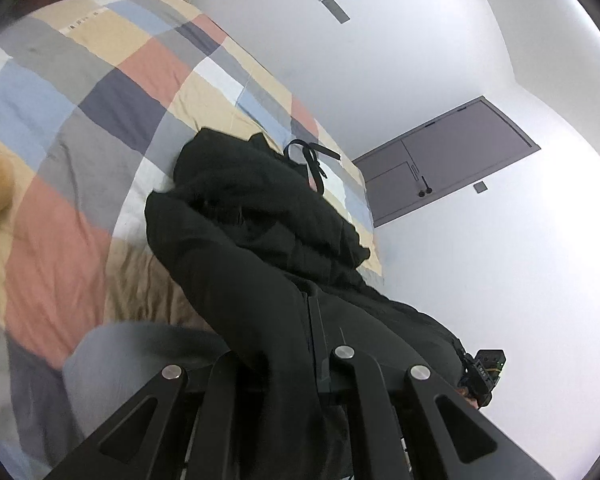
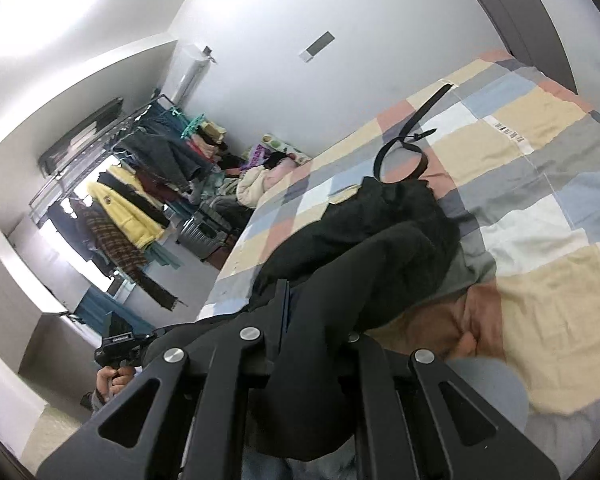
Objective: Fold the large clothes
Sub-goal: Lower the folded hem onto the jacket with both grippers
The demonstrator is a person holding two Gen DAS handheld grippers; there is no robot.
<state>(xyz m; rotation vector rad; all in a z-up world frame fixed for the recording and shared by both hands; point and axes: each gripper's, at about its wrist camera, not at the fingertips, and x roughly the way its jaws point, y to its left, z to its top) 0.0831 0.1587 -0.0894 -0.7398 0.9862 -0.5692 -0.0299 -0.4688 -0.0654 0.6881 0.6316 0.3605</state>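
Because both the left claw (image 1: 296, 384) and the right claw (image 2: 312, 364) grip one black coat (image 1: 260, 232) that trails from the claws onto the bed (image 1: 100, 120), I think its weight may slip out, or it may drag the one belt (image 2: 404, 152).

Left gripper (image 1: 288, 364): matte black angular linkage, triangular cut-outs, round silver screws.
Right gripper (image 2: 312, 344): same black bars, silver screws.
Hand (image 2: 110, 380): bare skin, lower left.
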